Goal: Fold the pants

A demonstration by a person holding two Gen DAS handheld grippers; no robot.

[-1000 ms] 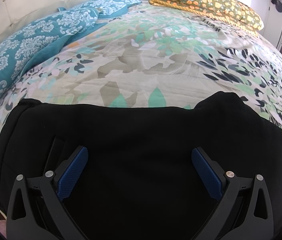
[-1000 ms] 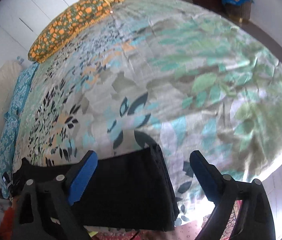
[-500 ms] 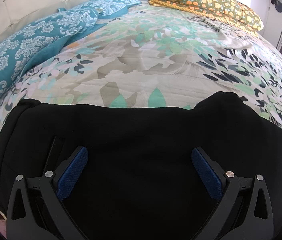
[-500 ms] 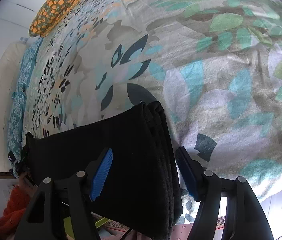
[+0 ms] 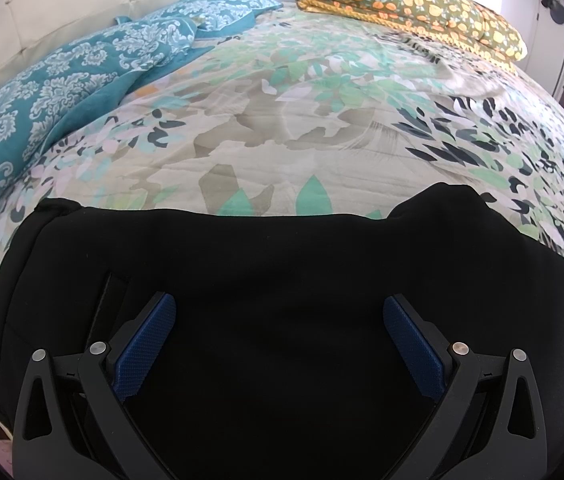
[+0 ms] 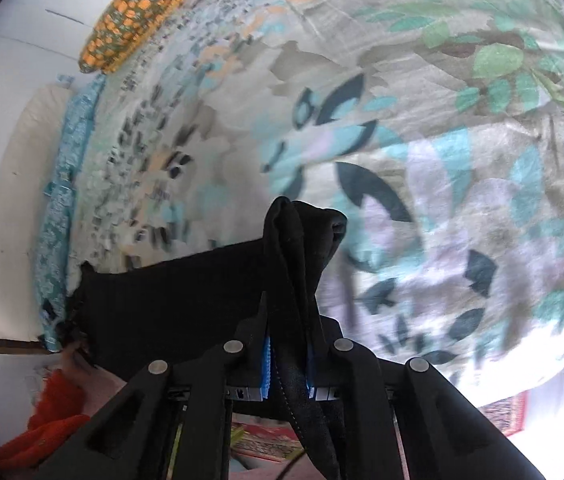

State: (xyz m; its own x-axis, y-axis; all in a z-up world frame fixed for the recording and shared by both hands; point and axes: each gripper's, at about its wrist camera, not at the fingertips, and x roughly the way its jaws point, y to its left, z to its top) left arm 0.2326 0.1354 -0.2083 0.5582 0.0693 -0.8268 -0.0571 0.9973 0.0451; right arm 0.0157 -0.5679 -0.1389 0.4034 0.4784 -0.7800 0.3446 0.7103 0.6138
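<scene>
Two grippers are working on one pair of black pants (image 5: 282, 280), which is lying flat along the near edge of the bed. Closest to us, the right gripper (image 6: 287, 364) is closing its blue pads on a bunched end of the pants (image 6: 297, 264), and the cloth is sitting squeezed between them. It is probably pinching that end so it can lift it and carry it over for a fold. The left gripper (image 5: 280, 338) is hovering over the wide part of the pants with its two fingers spread far apart, holding nothing. It is likely waiting there so it can press or grab the cloth when the fold is coming over.

Behind the pants, one big bedspread (image 5: 282, 128) with leaves on it is covering the bed and giving a soft, flat place to fold. Farther back, I am counting two teal pillows (image 5: 82, 76) on one side. Farthest away, one orange flowery blanket (image 5: 421, 4) is sitting folded. Low in the right view, something orange (image 6: 54, 408) is lying beside the bed.
</scene>
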